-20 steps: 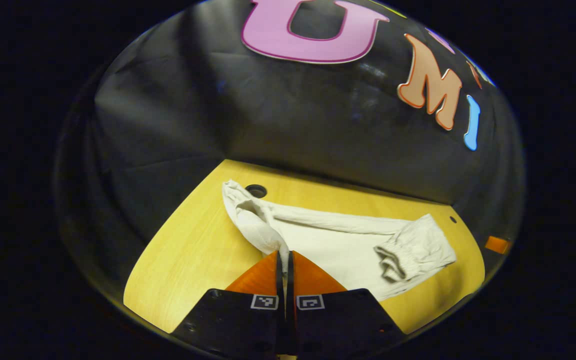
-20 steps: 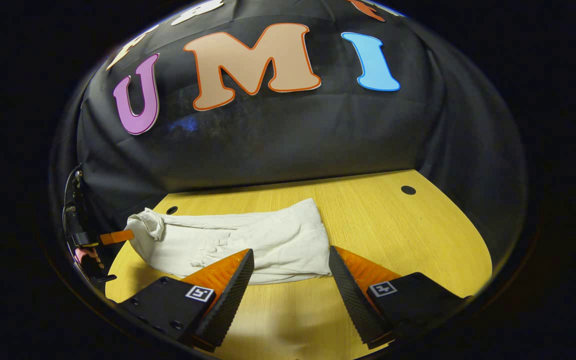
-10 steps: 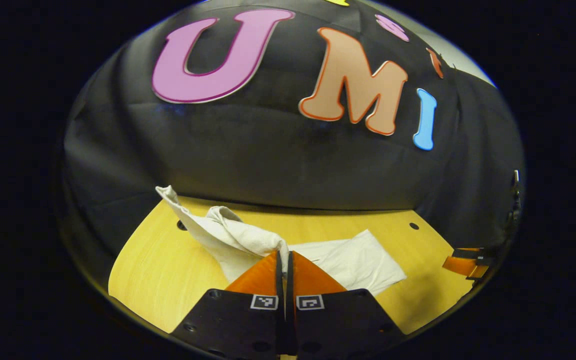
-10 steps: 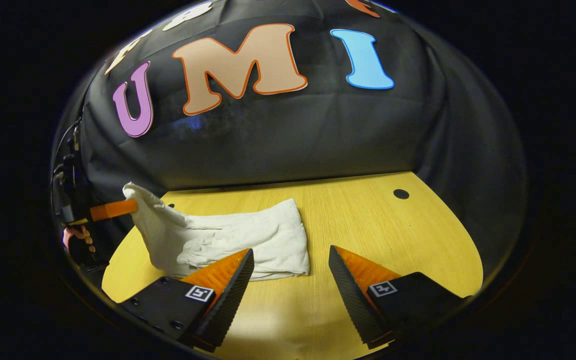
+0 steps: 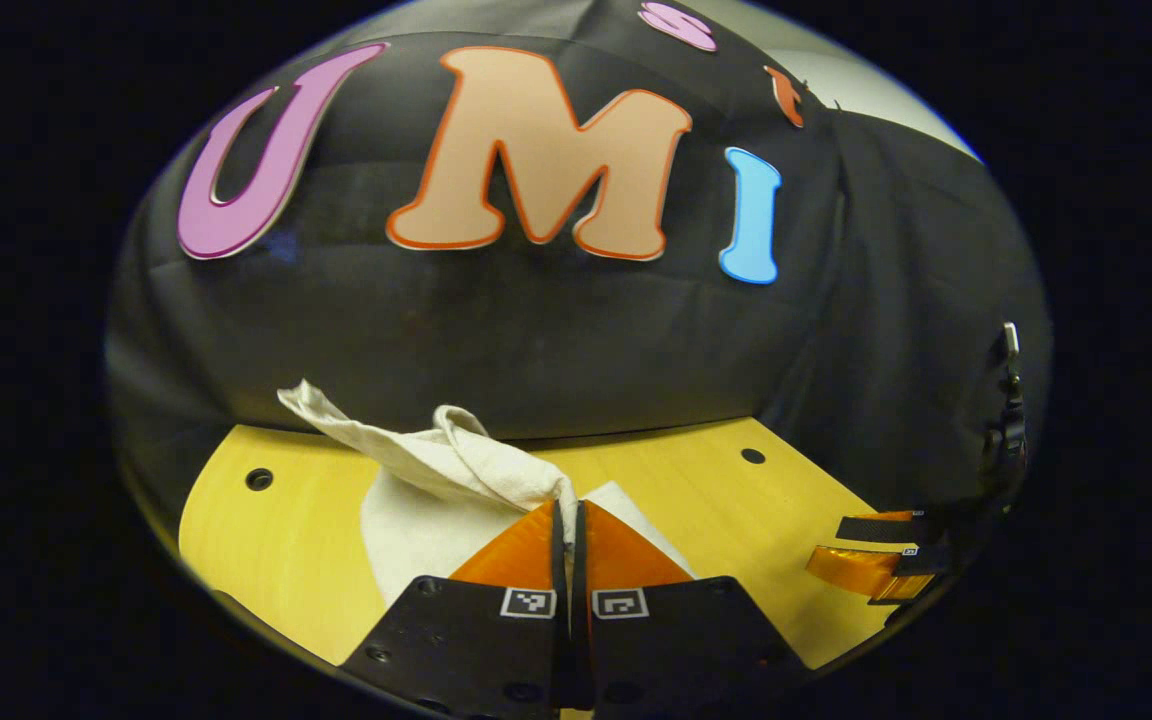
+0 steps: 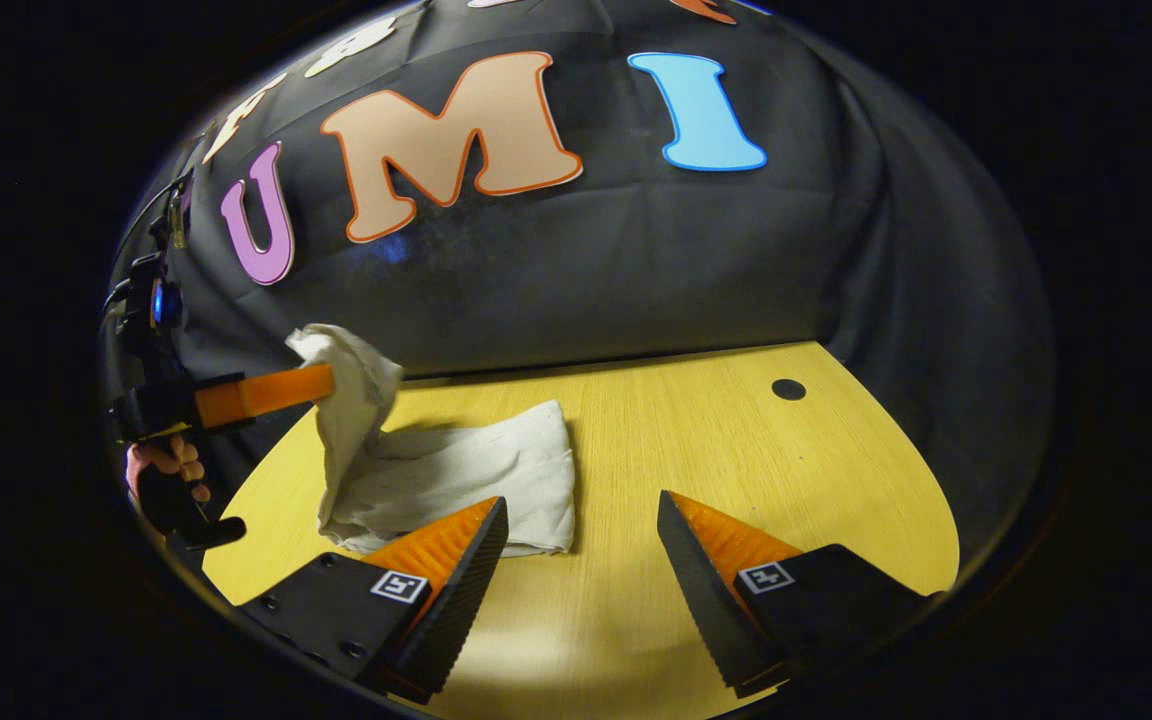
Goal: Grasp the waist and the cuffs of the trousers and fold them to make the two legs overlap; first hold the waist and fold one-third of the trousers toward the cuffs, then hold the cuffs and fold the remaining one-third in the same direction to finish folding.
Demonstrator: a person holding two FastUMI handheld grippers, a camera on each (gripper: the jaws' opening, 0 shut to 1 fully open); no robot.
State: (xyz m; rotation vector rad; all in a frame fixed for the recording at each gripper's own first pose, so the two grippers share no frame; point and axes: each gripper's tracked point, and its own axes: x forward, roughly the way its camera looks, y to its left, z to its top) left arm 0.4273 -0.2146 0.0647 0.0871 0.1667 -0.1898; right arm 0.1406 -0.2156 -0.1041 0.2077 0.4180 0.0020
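Observation:
The cream trousers [image 6: 456, 470] lie partly folded on the yellow wooden table [image 6: 696, 440]. One end of the trousers [image 5: 436, 455] is lifted off the table, pinched in my left gripper [image 5: 568, 520], which is shut on the cloth. In the right gripper view that left gripper [image 6: 321, 380] holds the raised end up at the left, with a hand [image 6: 166, 465] below it. My right gripper [image 6: 581, 520] hovers open over the table's near side, just right of the folded part, touching nothing. It also appears at the right edge as the right gripper [image 5: 871, 550] in the left gripper view.
Small round holes [image 6: 788, 389] [image 5: 258, 478] [image 5: 752, 456] are set in the tabletop near its back edge. The black cloth wall [image 6: 586, 270] rises directly behind the table. Bare wood [image 6: 766, 470] lies to the right of the trousers.
My left gripper has lifted the trousers' end and carried it over toward the folded part, shortening the cloth on the table. The right gripper has stayed open and nearly still.

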